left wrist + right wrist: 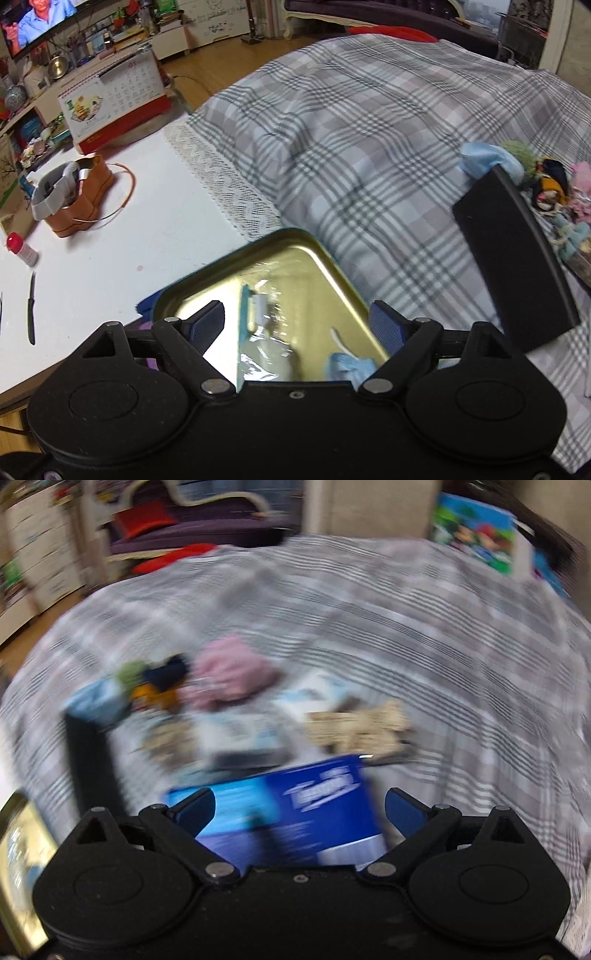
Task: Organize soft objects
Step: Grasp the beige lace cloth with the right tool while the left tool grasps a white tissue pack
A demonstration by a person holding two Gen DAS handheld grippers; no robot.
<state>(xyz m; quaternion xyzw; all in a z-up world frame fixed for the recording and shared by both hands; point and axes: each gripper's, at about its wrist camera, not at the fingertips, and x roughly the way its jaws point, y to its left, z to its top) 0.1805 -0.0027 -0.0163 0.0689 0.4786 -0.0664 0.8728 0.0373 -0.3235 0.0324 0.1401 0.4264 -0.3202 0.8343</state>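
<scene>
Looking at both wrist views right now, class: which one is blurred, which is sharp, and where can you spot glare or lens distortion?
Right wrist view: heavy motion blur smears the plaid cloth, pink soft object and blue box; only the right gripper is crisp. Left wrist view: mostly sharp, glare on the gold tin, fisheye bending the white table edge.

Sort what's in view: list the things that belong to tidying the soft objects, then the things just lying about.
For the job:
gold tin
light blue soft piece in the tin
pink soft bundle
green pompom
dark blue and yellow soft piece

Lying about:
desk calendar
orange organizer
red-capped bottle
knife
blue box
</scene>
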